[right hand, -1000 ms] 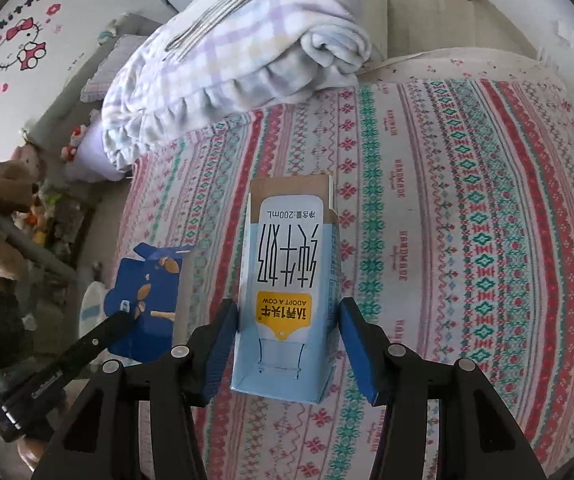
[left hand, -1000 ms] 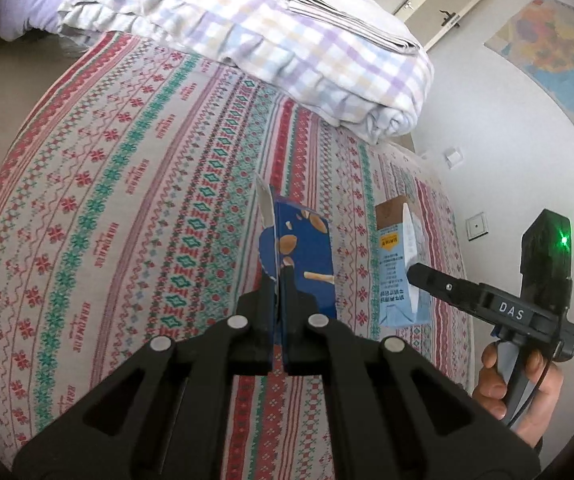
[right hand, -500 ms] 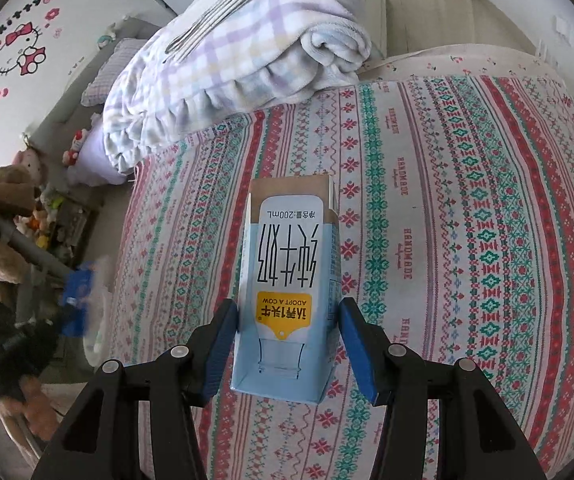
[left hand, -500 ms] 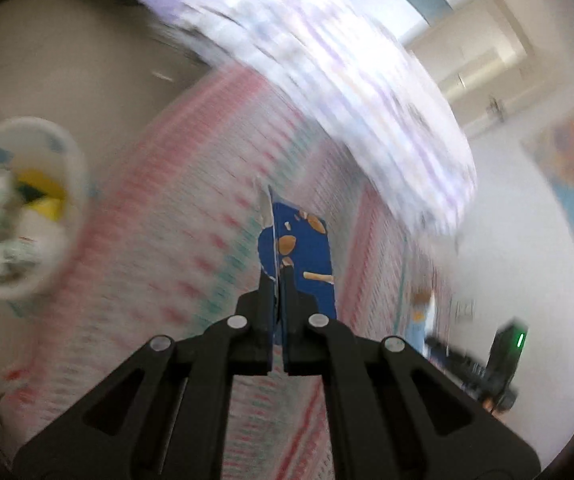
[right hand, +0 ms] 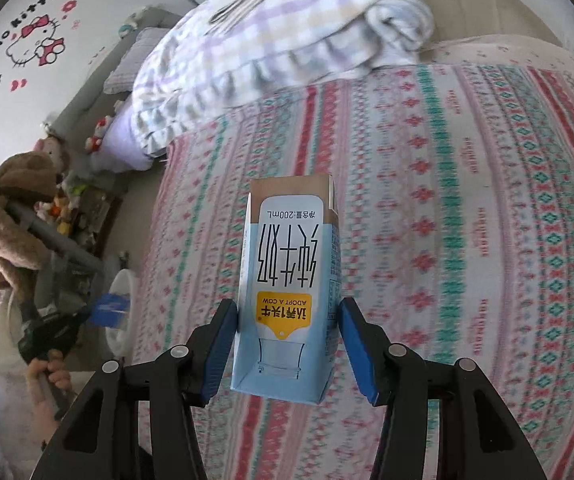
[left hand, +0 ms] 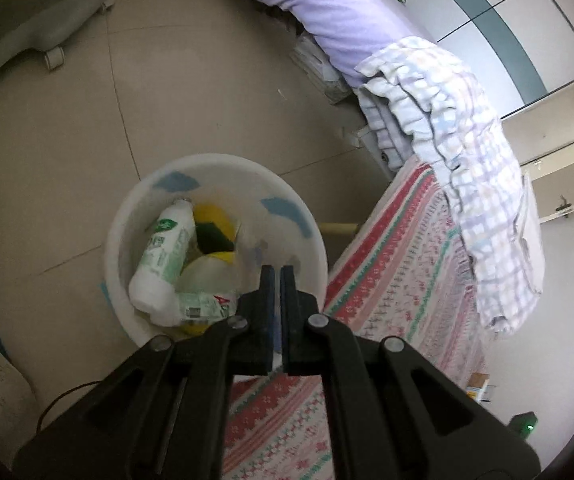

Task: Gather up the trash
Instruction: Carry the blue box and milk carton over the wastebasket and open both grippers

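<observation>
Left claw (left hand: 274, 276): black fingers almost together with a thin slit between, poised over the round white plastic bin (left hand: 215, 164) on the tiled floor, which holds a white-and-green bottle (left hand: 163, 256). A flat blue packet (right hand: 109, 307) shows blurred at its tip above the bin rim; cannot tell whether it is pinched or let go. Right claw (right hand: 287, 308): blue pads clenched on both sides of the boxy pale-blue carton (right hand: 289, 248), over the patterned woven bed (right hand: 487, 200).
</observation>
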